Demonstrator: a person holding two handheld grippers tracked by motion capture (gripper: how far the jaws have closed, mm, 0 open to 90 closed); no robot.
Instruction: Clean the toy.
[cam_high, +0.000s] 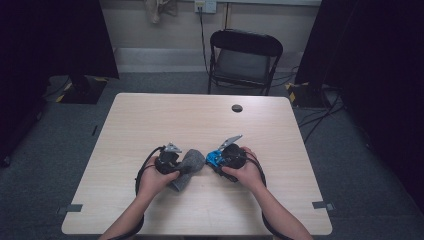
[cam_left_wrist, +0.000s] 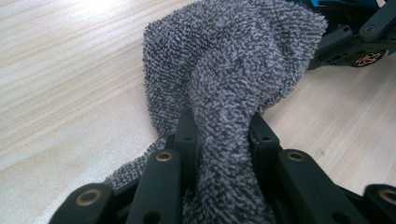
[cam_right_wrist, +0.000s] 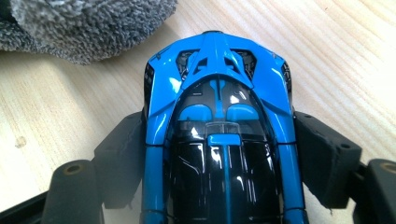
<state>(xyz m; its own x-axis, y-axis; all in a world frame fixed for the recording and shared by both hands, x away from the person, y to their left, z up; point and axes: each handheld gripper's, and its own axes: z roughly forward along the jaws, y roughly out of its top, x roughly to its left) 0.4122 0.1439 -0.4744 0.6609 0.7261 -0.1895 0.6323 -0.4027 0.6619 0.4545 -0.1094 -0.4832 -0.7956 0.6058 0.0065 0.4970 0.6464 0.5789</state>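
A grey terry cloth (cam_high: 188, 166) lies bunched on the wooden table (cam_high: 200, 120), near its front middle. My left gripper (cam_high: 180, 169) is shut on it: in the left gripper view a thick fold of the cloth (cam_left_wrist: 233, 60) is pinched between the two black fingers (cam_left_wrist: 187, 133). My right gripper (cam_high: 217, 161) is shut on a blue and black toy car (cam_high: 214, 159) just right of the cloth. In the right gripper view the car (cam_right_wrist: 219, 93) sits lengthwise between the pads (cam_right_wrist: 123, 140), which press on its sides, with an edge of the cloth (cam_right_wrist: 84, 28) just past its far end.
A black folding chair (cam_high: 245, 55) stands behind the table's far edge. A round cable hole (cam_high: 237, 108) sits in the tabletop at the back right. The person's forearms come in from the bottom edge. Cables run over the floor at the right.
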